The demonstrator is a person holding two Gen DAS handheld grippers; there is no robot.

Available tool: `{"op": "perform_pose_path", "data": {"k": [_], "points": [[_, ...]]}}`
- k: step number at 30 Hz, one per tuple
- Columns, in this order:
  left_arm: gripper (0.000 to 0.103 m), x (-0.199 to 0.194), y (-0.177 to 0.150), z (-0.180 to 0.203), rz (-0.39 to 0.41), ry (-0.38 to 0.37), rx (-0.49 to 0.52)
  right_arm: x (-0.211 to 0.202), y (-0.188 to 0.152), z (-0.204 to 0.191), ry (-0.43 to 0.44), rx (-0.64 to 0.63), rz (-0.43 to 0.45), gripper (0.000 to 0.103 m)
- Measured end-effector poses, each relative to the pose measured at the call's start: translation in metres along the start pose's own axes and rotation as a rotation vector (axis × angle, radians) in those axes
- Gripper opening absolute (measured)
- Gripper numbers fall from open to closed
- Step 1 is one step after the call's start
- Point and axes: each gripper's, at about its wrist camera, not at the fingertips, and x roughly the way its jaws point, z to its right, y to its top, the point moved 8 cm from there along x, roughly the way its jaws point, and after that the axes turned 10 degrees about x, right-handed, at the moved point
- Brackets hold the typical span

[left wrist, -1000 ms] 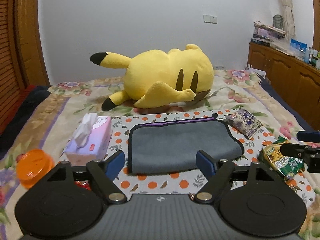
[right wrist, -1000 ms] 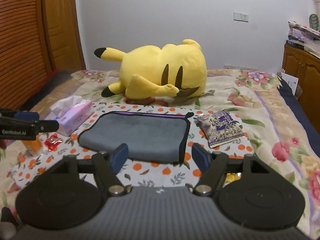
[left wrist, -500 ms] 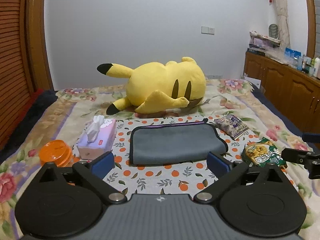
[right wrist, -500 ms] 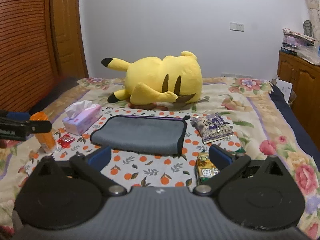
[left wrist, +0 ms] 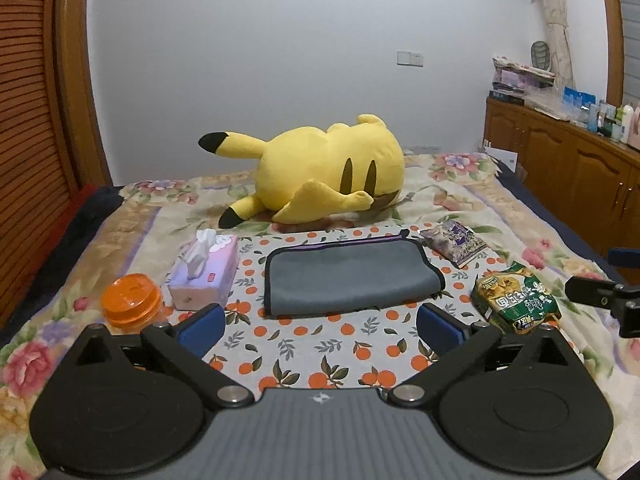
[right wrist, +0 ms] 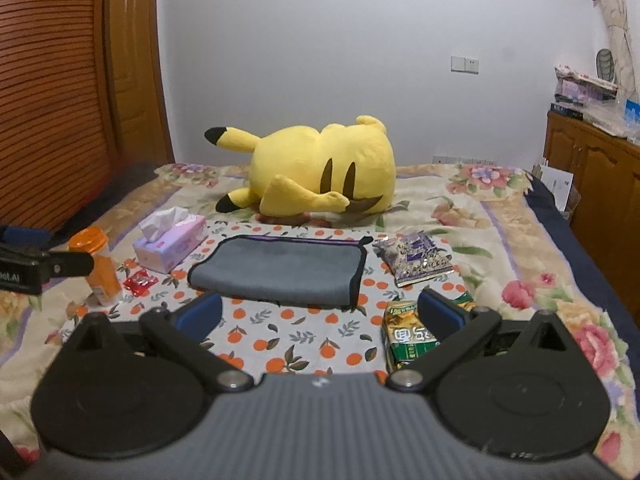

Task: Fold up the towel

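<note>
A grey towel [left wrist: 348, 278] with a dark hem lies folded flat on an orange-print cloth [left wrist: 320, 352] on the bed; it also shows in the right wrist view [right wrist: 280, 270]. My left gripper [left wrist: 320, 326] is open and empty, held back from the towel's near edge. My right gripper [right wrist: 320, 314] is open and empty, also short of the towel. Each gripper's side shows at the edge of the other's view.
A yellow plush toy [left wrist: 328, 176] lies behind the towel. A tissue box [left wrist: 204, 276] and an orange-lidded bottle [left wrist: 130, 304] stand to the left. A purple packet [left wrist: 454, 238] and a green snack bag [left wrist: 514, 298] lie to the right. A wooden cabinet [left wrist: 568, 176] lines the right wall.
Both grippers have pulled back and up from the towel, which now looks smaller and farther away. Their jaws have opened a little wider. The towel has not moved.
</note>
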Motion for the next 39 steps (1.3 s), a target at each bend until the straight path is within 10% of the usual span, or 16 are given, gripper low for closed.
{"op": "perform_pose_path", "data": {"k": [39], "points": [[0.103,-0.059,-0.076,0.032,-0.030,-0.012,-0.021,-0.055,-0.045,-0.015,-0.067,0.018,0.034,0.103]]}}
